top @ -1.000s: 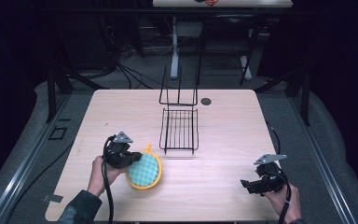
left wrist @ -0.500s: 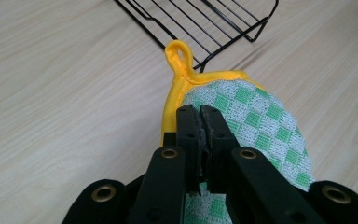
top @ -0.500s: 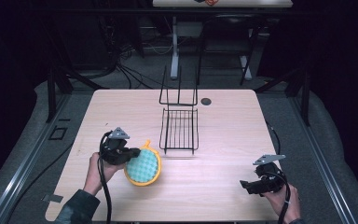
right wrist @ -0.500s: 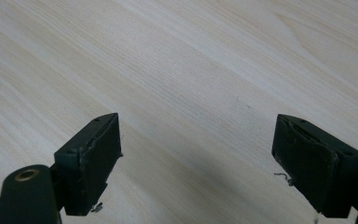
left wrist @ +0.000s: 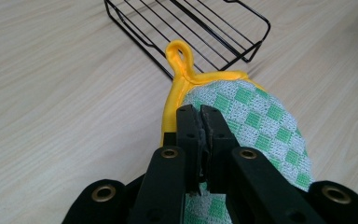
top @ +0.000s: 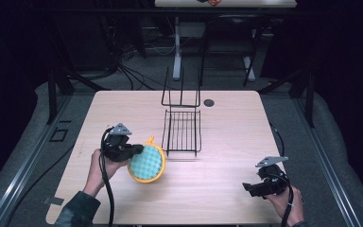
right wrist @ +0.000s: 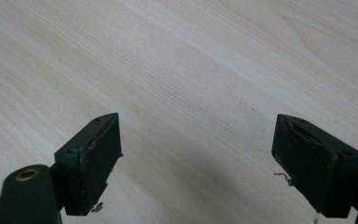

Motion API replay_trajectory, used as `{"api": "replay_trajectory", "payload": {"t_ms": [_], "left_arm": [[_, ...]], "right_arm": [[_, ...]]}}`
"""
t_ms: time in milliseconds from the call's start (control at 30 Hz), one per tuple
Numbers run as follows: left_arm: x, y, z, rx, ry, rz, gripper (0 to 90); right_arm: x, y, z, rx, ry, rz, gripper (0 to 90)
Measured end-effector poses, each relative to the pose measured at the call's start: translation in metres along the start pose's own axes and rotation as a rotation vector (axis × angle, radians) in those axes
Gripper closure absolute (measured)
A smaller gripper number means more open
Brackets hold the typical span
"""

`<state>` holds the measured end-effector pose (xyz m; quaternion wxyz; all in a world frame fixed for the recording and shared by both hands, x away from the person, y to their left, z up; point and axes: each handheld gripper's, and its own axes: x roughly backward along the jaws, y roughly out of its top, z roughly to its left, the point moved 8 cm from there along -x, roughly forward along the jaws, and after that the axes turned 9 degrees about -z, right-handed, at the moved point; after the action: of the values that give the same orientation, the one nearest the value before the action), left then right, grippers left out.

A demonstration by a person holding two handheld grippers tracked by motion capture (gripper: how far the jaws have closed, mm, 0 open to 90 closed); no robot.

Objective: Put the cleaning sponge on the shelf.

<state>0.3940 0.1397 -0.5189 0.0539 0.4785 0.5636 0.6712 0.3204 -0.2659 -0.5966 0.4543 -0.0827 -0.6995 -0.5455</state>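
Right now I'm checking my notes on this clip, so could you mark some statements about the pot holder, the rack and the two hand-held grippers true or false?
1. The left hand-held gripper is clamped on the round green-checked cloth pot holder with yellow trim. True.
2. The right hand-held gripper grips the pot holder too. False: its jaws stand wide open over the bare light wooden table.
3. The pot holder hangs from the black wire rack. False: it sits beside the rack's near corner, in the left hand-held gripper.
4. The pot holder's yellow loop points towards the rack. True.
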Motion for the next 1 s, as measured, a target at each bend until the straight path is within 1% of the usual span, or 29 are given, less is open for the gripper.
{"api": "replay_trajectory", "payload": {"t_ms": [167,200,367,400,433,533,667,767,900,1000], "left_arm": [[-0.002,0.007,0.001,0.003,0.005,-0.020,87.1],[-0.003,0.009,0.001,0.002,-0.002,-0.015,87.1],[-0.008,0.014,0.000,-0.001,-0.007,-0.018,87.1],[-0.009,0.016,0.000,0.000,-0.002,-0.025,87.1],[-0.009,0.017,0.000,-0.002,-0.008,-0.021,87.2],[-0.009,0.020,0.001,-0.001,-0.008,-0.031,87.2],[-0.011,0.024,0.001,0.002,-0.009,-0.036,87.2],[-0.015,0.027,0.000,-0.005,-0.014,-0.032,87.2],[-0.017,0.031,0.000,-0.013,-0.019,-0.029,87.2],[-0.018,0.035,0.001,-0.005,-0.021,-0.040,87.2]], "right_arm": [[0.001,0.001,0.000,0.000,0.002,-0.008,15.2],[0.002,0.001,0.000,0.000,0.002,-0.009,15.2],[0.001,0.001,0.000,-0.002,0.002,-0.007,15.2],[0.001,0.001,0.000,-0.001,0.000,-0.010,15.3],[0.001,0.001,0.000,0.002,0.002,-0.006,15.3],[0.002,0.002,0.000,0.000,0.001,-0.013,15.3],[0.002,0.001,0.000,0.002,0.003,-0.005,15.3],[0.002,0.002,0.000,-0.001,0.002,-0.010,15.3],[0.002,0.002,0.001,0.007,-0.003,-0.009,15.3],[0.002,0.001,0.000,0.005,-0.003,-0.008,15.3]]}}
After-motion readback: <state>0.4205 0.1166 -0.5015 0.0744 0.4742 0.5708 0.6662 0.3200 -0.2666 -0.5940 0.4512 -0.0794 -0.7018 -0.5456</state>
